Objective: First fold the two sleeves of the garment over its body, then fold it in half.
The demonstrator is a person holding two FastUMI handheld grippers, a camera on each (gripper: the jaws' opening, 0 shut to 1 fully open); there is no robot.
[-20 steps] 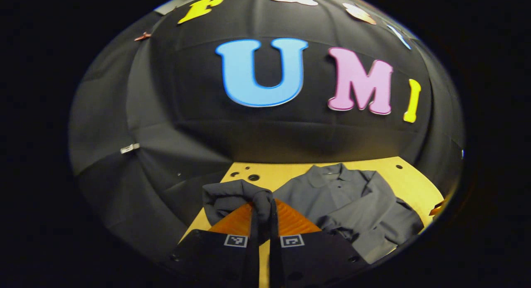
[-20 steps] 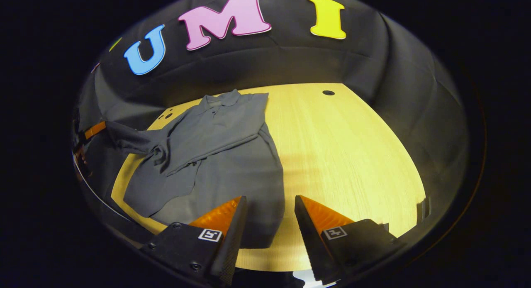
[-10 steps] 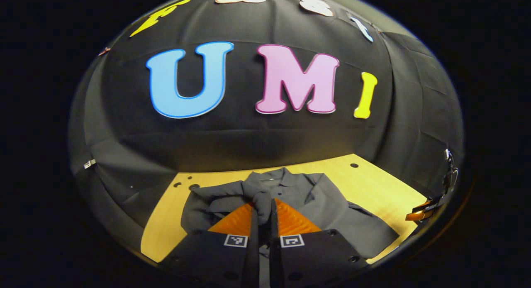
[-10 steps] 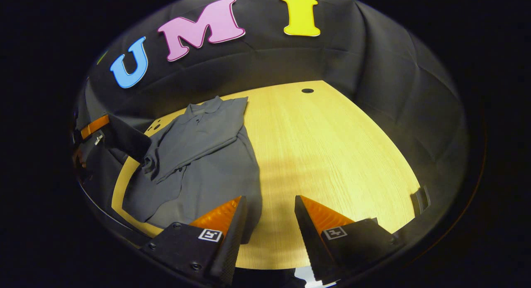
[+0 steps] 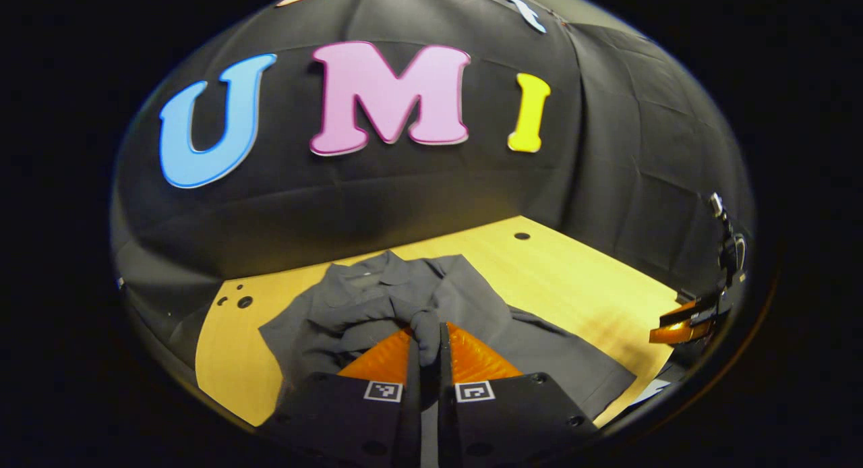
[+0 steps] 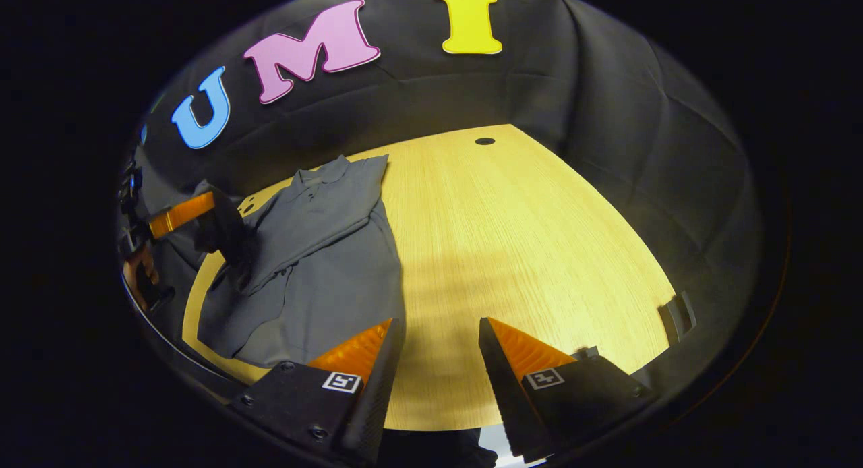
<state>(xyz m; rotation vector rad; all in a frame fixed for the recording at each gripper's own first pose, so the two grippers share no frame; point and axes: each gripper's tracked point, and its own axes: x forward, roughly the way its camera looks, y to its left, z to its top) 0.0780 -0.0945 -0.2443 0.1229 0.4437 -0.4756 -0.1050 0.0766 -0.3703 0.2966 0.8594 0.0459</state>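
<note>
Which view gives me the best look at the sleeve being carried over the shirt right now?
The left gripper view: the sleeve sits bunched between the left tongs, close up, over the shirt. The right gripper view shows the sleeve small at the far edge, with the table and the right tongs open.

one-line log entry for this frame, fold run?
left gripper: shut on sleeve, lifted over shirt | right gripper: open, above table | stage: second sleeve fold

A pale wooden counter carries a grey collared garment spread toward its nine o'clock side; a round hole sits near twelve o'clock.
</note>
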